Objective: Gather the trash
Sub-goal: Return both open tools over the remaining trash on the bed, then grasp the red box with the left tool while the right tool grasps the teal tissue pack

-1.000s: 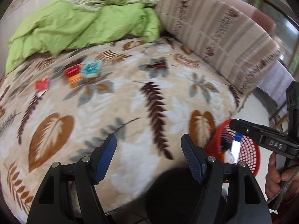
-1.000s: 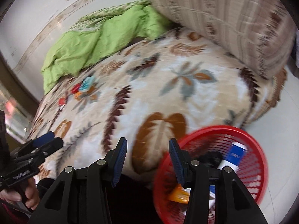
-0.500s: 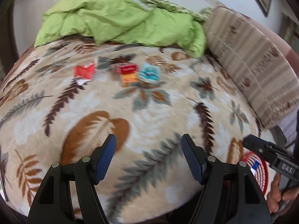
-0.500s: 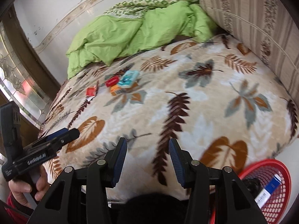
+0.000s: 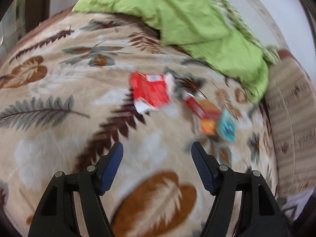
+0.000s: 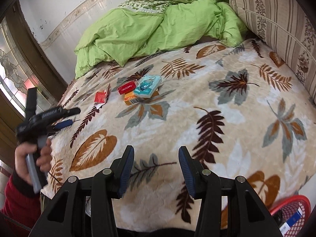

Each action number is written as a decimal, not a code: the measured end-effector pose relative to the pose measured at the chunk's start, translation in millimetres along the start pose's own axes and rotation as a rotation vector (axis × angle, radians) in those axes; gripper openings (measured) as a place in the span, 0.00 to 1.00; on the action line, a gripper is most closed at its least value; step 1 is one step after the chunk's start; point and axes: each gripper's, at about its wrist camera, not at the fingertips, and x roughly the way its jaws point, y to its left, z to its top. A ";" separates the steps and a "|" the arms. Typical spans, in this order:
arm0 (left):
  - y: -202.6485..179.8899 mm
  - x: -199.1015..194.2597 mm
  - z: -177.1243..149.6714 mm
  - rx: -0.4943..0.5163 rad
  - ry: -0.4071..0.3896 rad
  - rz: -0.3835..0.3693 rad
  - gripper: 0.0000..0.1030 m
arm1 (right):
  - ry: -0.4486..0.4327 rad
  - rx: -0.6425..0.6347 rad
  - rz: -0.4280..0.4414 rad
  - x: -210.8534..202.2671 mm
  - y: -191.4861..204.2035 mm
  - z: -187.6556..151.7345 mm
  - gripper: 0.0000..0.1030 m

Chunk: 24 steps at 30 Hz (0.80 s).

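Red mesh basket [image 6: 290,215] sat on the floor at the bed's near corner; I saw a blue-and-white box [image 6: 292,220] inside it, the rest hidden.

Trash on the bed, four pieces: one torn red wrapper [image 5: 150,90], flat and crumpled, alone; one red carton [image 6: 127,86], one orange carton [image 6: 131,99] and one teal packet [image 6: 147,86] clustered together, the teal one lying on the orange.

Plush leaf-print blanket [image 6: 197,118]; rumpled green quilt [image 6: 158,29] behind; striped cushion [image 6: 276,19].

My left claw [image 5: 157,148] stood spread and empty above the blanket, short of the wrapper. My right claw [image 6: 156,152] was also spread, empty.
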 end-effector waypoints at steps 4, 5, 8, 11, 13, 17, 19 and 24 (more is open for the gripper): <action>19.1 34.7 33.6 -0.091 0.014 -0.010 0.68 | 0.003 -0.005 0.004 13.1 2.1 9.5 0.48; 21.3 40.4 38.5 -0.106 0.017 -0.018 0.66 | 0.003 -0.005 0.003 15.2 2.0 10.7 0.48; 27.5 65.3 56.5 -0.153 0.032 -0.033 0.60 | 0.004 0.005 0.005 25.9 0.6 19.3 0.48; 29.2 88.6 65.8 -0.176 0.068 -0.049 0.54 | 0.005 0.005 -0.002 34.4 -1.1 26.2 0.48; 27.7 99.6 68.1 -0.180 0.081 -0.053 0.50 | 0.008 0.012 0.000 41.0 -3.0 32.0 0.48; 15.2 106.6 71.9 -0.138 0.072 -0.057 0.18 | 0.004 0.036 0.008 59.3 -7.0 49.9 0.48; 11.1 108.2 68.5 -0.134 0.060 -0.036 0.18 | -0.003 0.053 0.021 67.1 -8.6 59.0 0.49; -0.3 91.3 56.1 -0.055 -0.005 -0.027 0.13 | -0.002 0.148 0.086 106.1 -15.7 89.3 0.60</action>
